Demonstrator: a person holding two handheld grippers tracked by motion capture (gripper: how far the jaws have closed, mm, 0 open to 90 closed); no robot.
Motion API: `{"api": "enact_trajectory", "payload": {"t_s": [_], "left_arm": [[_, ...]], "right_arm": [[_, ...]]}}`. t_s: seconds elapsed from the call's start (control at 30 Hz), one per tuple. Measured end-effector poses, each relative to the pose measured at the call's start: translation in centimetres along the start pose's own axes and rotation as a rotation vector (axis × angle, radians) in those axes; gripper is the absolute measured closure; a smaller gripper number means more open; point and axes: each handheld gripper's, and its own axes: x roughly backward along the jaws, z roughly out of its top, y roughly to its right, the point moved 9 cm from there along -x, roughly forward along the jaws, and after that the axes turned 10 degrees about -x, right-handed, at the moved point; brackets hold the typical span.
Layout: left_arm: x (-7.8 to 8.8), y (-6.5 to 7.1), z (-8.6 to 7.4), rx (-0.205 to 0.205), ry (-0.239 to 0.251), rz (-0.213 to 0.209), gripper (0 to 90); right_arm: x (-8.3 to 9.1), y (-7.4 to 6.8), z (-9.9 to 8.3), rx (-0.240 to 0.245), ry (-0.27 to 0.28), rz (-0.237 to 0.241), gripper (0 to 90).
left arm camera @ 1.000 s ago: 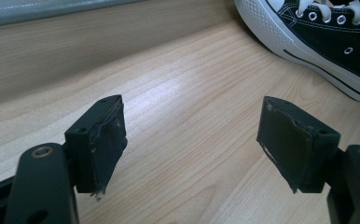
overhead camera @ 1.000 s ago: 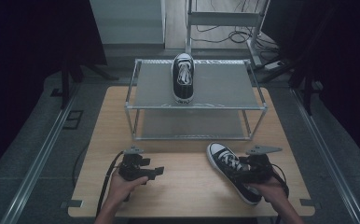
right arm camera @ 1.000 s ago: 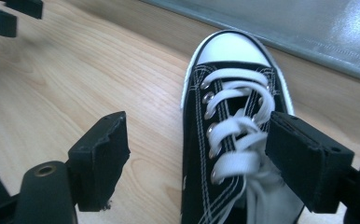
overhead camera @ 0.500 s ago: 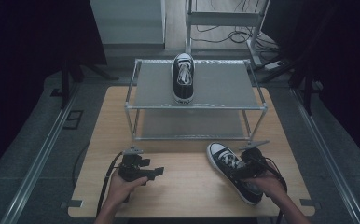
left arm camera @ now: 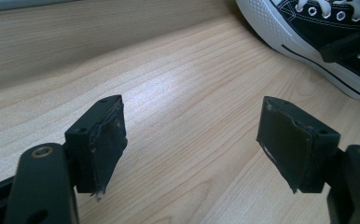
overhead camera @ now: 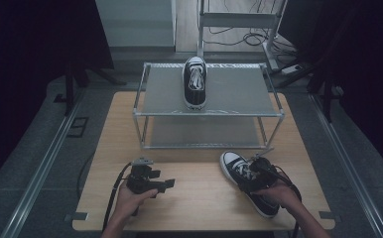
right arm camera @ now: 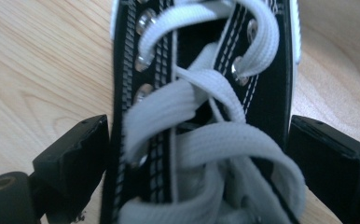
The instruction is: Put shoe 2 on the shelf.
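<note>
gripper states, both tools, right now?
Left tool: open, nothing between the jaws.
Right tool: jaws just opened, straddling the sneaker on the table; grip cannot be told.

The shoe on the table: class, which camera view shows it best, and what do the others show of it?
The high view: the whole shoe lies on the table, heel under the right tongs. The right gripper view gives a laces close-up between its jaws. The left gripper view catches the toe and white sole.

The left gripper [left arm camera: 192, 154] holds its black jaws apart over the light wooden tabletop [left arm camera: 178, 93]; a black-and-white canvas sneaker [left arm camera: 308, 32] lies beyond them.
</note>
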Motion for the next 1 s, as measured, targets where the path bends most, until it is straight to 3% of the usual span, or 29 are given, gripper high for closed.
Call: {"api": "enact_trajectory", "payload": {"t_s": [0.2,0.47,0.57,1.0], "left_arm": [[0.0,0.0,-0.1,0.004,0.001,0.001,23.7],[0.2,0.0,0.0,0.006,0.008,-0.001,23.7],[0.3,-0.1,0.0,0.009,0.01,0.0,23.7],[0.5,-0.1,-0.1,0.017,0.014,-0.002,23.8]], "right_arm": [[-0.3,0.1,-0.1,-0.002,-0.023,0.003,9.6],[0.0,0.3,0.1,-0.049,-0.036,0.022,12.8],[0.1,0.3,0.2,-0.067,-0.043,0.055,13.0],[3.0,-0.9,1.1,-0.104,0.033,0.131,13.3]]}}
